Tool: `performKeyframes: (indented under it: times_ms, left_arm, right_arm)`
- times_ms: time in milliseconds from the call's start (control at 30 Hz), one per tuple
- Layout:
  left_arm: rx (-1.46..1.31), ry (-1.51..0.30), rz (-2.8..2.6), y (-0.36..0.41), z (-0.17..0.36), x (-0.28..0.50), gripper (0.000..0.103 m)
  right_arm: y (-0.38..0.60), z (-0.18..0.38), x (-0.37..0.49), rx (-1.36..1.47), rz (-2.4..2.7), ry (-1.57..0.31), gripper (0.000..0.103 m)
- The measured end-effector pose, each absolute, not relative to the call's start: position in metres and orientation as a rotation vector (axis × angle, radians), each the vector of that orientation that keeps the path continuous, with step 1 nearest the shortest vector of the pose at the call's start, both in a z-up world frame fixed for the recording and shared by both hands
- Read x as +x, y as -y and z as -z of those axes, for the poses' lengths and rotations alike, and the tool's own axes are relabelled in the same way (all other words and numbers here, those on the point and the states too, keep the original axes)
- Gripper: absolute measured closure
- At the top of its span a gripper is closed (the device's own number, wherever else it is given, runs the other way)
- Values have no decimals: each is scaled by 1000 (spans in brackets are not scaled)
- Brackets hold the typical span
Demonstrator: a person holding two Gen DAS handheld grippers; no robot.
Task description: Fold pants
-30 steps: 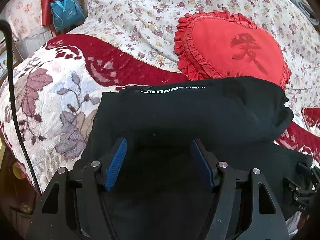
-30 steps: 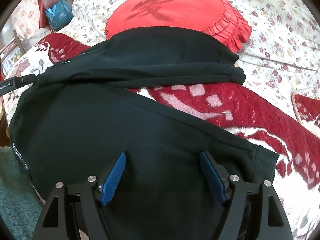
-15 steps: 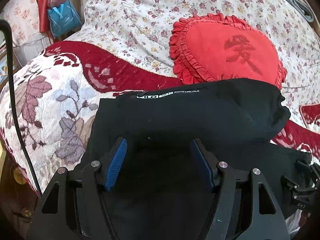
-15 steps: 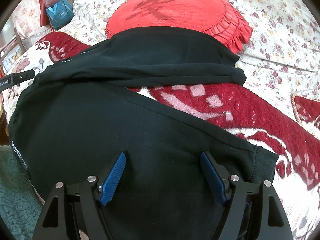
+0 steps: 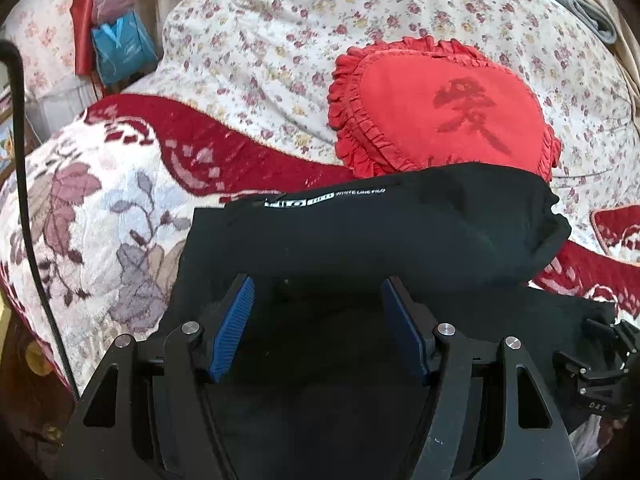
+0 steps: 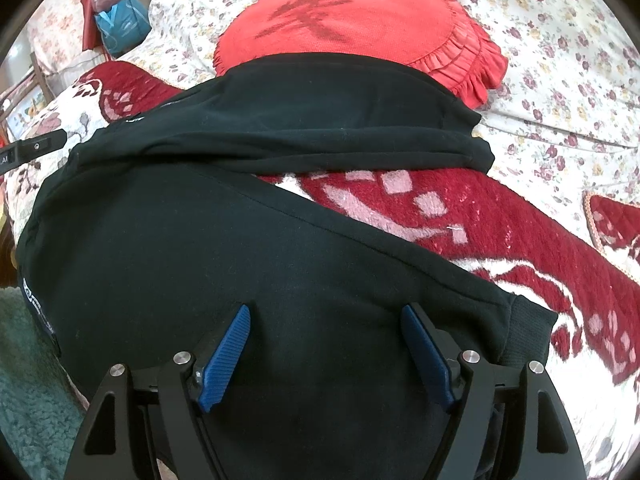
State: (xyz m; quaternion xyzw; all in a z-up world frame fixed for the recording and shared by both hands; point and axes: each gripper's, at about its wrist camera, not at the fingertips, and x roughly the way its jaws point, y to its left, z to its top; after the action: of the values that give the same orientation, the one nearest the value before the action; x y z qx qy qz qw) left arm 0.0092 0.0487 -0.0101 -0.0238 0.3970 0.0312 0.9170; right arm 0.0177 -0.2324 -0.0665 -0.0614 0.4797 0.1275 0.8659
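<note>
Blue ribbed pads (image 5: pixel 234 326) line the two fingers of the left gripper (image 5: pixel 318 294), whose jaws stand well apart with nothing pinched between them; it hangs tilted down over the black pants (image 5: pixel 400 236). Seen from the right wrist, the right gripper (image 6: pixel 326 320) shows the same wide stance, its blue pads (image 6: pixel 226 356) apart above the dark cloth and pressing on nothing. Whether either set of fingertips touches the fabric cannot be told. The pants lie spread on a red and white floral blanket (image 5: pixel 100 216), with one leg folded back across the far side so that a strip of white lettering (image 5: pixel 324 199) faces up along its edge. In the right wrist view the two legs part in a narrow wedge, red blanket showing between them, and a ribbed cuff (image 6: pixel 528 332) lies at the near right. Just behind the folded leg rests a red heart-shaped cushion (image 5: pixel 440 108) with a ruffled border, its lower edge hidden by the pants. Beyond it spreads a cream quilt with small flowers (image 5: pixel 280 32). A blue bag (image 5: pixel 120 48) hangs at the far left, and a black cable (image 5: pixel 24 184) runs down the left side.
</note>
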Motion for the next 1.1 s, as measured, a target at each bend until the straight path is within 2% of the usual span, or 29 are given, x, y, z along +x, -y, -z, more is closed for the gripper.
performKeyframes:
  times_ms: [167,267,333,400,567,700,833,1000,1067,1100]
  left_arm:
    - [-206,-932,-77,-94,21,21,36]
    - [-261,-896,-103,-131,-1,35,36]
    - [-268,-896,-54,-156,-12,60,19]
    - [-246,-940,-24,-176,-13,87,19]
    - [-367,-1074,91,-222,22,138,19]
    - [-420,-1144,129,-228,56,154,19]
    - [-416,-1142,193,-222,70,166,23]
    - [-453,-1131,317,-215,79,173,34]
    - [-477,-1132,313,-219,81,177,44]
    - [-503,-1128,312,-224,82,175,56]
  right_arm:
    - [234,66,18,-123,-264,-1008,26]
    - [231,66,18,-124,-246,-1014,26]
    - [229,66,18,-137,-239,-1015,25]
    - [229,66,18,-140,-246,-1014,25]
    - [234,66,16,-143,-278,-1015,25]
    - [235,66,14,-142,-289,-1017,25]
    - [235,66,14,-140,-293,-1020,25]
    - [235,66,15,-138,-293,-1023,25]
    - [235,66,15,-139,-292,-1023,25]
    - [235,66,15,-138,-293,-1022,25]
